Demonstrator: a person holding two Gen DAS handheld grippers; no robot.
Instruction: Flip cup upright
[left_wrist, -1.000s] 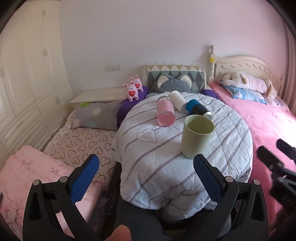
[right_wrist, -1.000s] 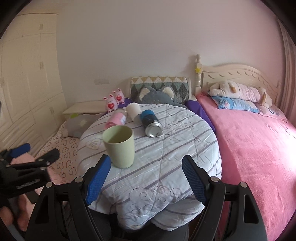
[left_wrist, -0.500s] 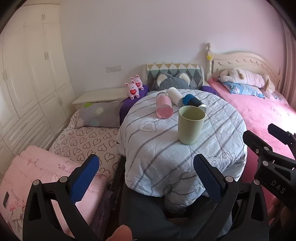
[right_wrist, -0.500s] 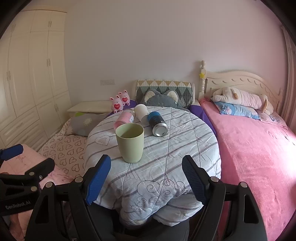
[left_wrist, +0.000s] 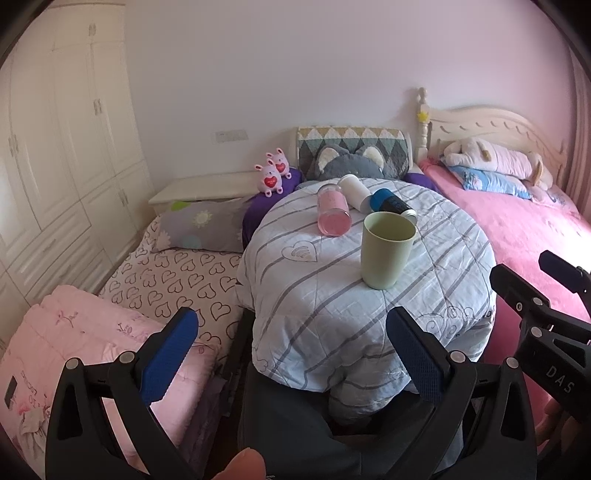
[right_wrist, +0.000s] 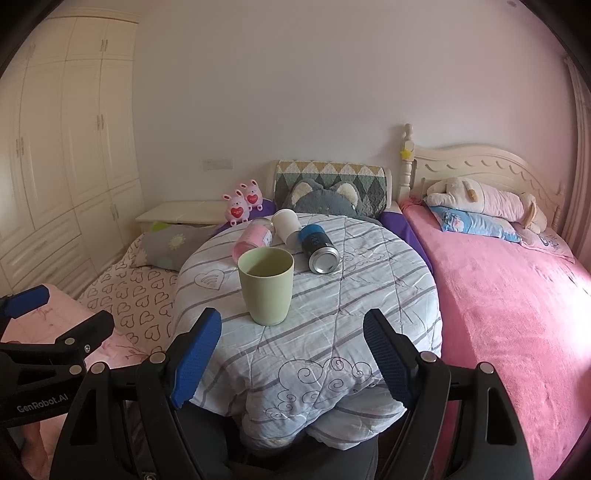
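Green cup (right_wrist: 266, 286) stands upright, mouth up, on the striped quilt (right_wrist: 332, 332), near its front; left gripper (left_wrist: 291, 354) and right gripper (right_wrist: 291, 358) hover near, both spread wide, grasping nothing

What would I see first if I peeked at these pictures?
A pale green cup standing upright in the middle of a round table under a striped quilt. Behind it three more cups lie on their sides: a pink one, a white one and a blue-and-black one. Both grippers, left and right, hang open in front.
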